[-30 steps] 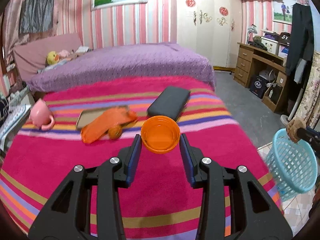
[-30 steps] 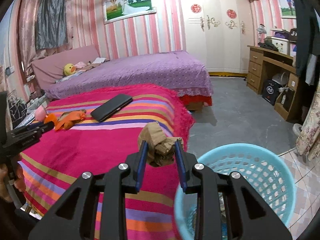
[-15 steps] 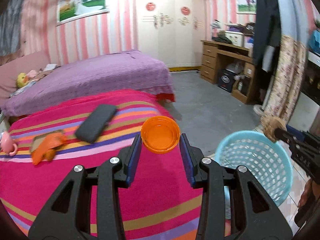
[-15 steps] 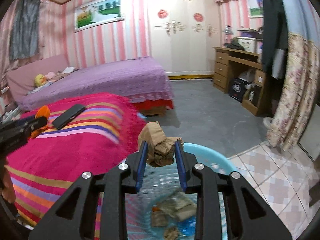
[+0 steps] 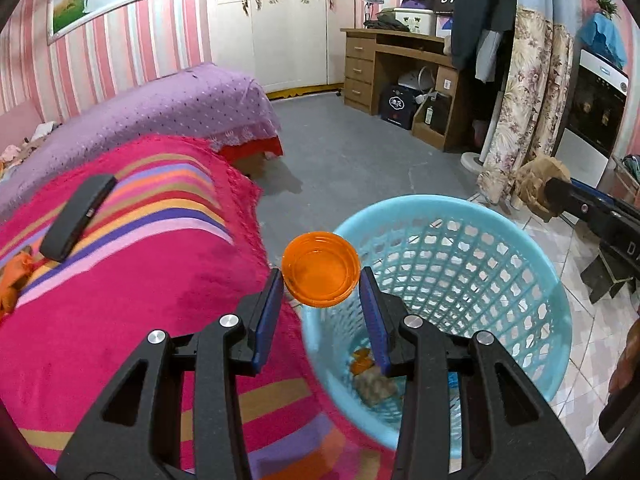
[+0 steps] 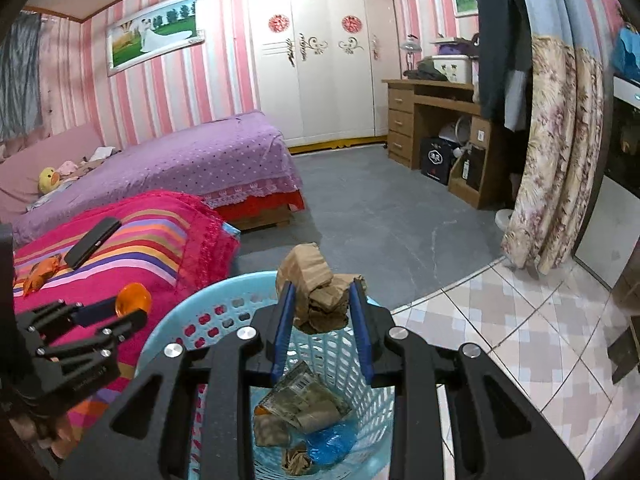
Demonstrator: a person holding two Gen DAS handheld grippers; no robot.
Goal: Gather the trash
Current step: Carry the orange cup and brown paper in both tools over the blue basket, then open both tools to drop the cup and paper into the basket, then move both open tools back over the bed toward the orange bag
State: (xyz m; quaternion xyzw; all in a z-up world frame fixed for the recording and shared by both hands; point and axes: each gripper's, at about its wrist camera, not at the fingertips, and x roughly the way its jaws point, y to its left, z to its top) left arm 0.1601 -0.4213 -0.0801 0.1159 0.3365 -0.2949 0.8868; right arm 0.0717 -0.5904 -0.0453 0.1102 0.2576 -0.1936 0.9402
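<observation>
Basket (image 6: 224, 304) stood on floor by bed corner. Paper wad (image 6: 316, 296) clenched in right gripper (image 6: 322, 308), held directly above basket opening. Orange lid (image 5: 320, 274) clamped in left gripper (image 5: 320, 300), held over near-left rim, inward shift judged needed.

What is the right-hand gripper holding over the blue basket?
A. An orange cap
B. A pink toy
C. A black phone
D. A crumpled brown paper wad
D: the right gripper is shut on a crumpled brown paper wad above the blue basket; the orange cap is in the left gripper.
</observation>
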